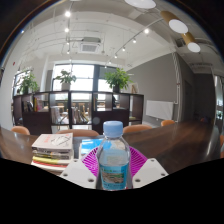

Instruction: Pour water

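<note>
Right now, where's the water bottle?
In the gripper view the water bottle sits between the tongs, pink pads at both sides. A stack of books lies just beside it on the table.

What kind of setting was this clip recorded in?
Probably an office lounge or café-like room: a wooden table with a stack of books, large windows with potted plants, and ceiling spotlights. The gripper is shut on a water bottle.
</note>
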